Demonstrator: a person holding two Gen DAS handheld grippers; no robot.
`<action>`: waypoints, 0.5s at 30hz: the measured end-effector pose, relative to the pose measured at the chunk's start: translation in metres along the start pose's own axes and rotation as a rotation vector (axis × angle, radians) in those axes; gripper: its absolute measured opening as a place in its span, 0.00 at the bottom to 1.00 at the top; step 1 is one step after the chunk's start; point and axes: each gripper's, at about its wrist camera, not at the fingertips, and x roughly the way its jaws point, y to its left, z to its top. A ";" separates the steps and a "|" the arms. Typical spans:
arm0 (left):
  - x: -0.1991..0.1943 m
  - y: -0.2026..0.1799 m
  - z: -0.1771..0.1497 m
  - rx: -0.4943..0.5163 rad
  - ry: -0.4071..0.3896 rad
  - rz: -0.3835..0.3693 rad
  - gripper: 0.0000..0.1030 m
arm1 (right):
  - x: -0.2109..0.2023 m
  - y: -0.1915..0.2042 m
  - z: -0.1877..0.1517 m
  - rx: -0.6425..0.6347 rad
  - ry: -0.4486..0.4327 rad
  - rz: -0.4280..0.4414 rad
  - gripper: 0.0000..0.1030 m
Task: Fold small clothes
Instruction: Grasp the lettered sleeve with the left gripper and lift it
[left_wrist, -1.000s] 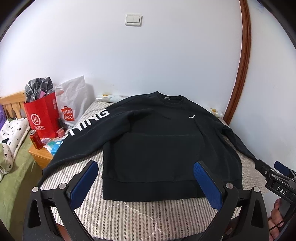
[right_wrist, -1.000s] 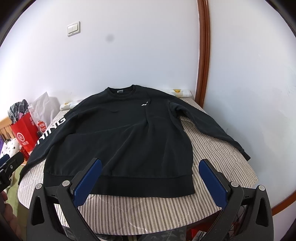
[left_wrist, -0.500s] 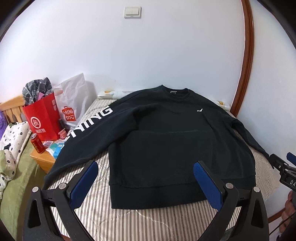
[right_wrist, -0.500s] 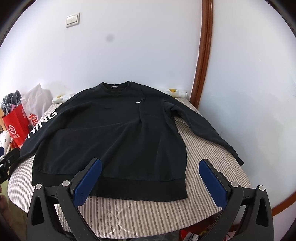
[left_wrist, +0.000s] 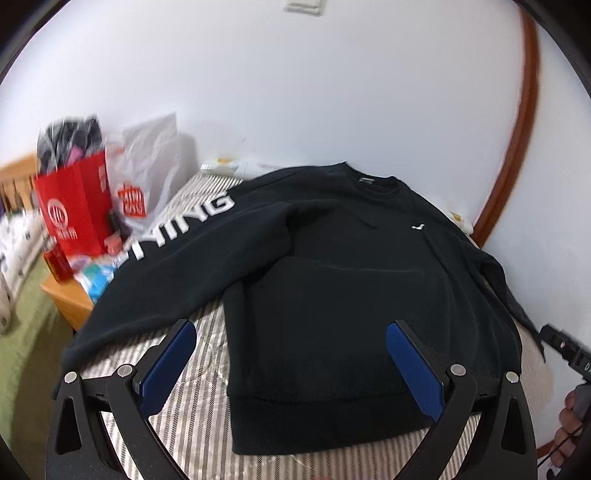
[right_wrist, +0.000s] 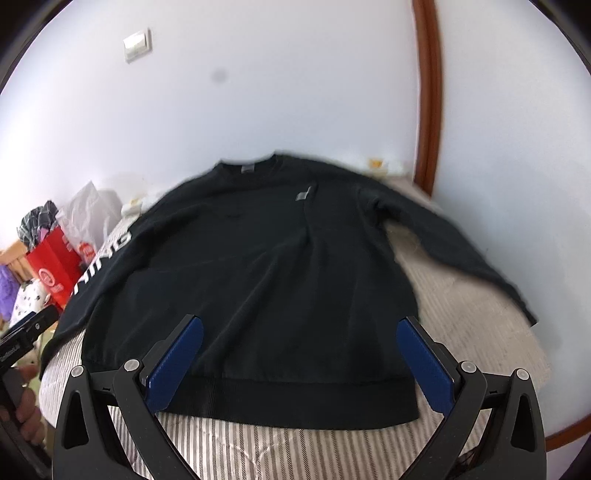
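Note:
A black sweatshirt (left_wrist: 343, 295) lies flat, front up, on a striped bed (left_wrist: 199, 435), sleeves spread out to both sides. White lettering runs down its left sleeve (left_wrist: 181, 229). It also shows in the right wrist view (right_wrist: 266, 288). My left gripper (left_wrist: 291, 365) is open and empty, held above the hem near the bed's front edge. My right gripper (right_wrist: 299, 365) is open and empty, also above the hem (right_wrist: 295, 402). The right sleeve (right_wrist: 454, 243) reaches toward the bed's right edge.
A red paper bag (left_wrist: 74, 214) and a white plastic bag (left_wrist: 147, 177) stand on a wooden nightstand (left_wrist: 66, 295) left of the bed, with a red can (left_wrist: 55, 258). White walls close the back and right. A brown door frame (right_wrist: 428, 96) rises at the right.
Both grippers have moved closer to the sweatshirt and lower over its hem. The left one has shifted right. Both stay open and empty.

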 end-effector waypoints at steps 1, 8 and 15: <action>0.007 0.008 -0.001 -0.026 0.014 -0.012 1.00 | 0.008 -0.002 0.000 0.007 0.017 0.017 1.00; 0.042 0.077 -0.023 -0.216 0.076 0.026 0.98 | 0.044 0.009 -0.007 -0.011 0.039 -0.005 0.94; 0.066 0.132 -0.030 -0.411 0.084 0.010 0.87 | 0.069 0.023 -0.010 -0.061 0.097 -0.050 0.92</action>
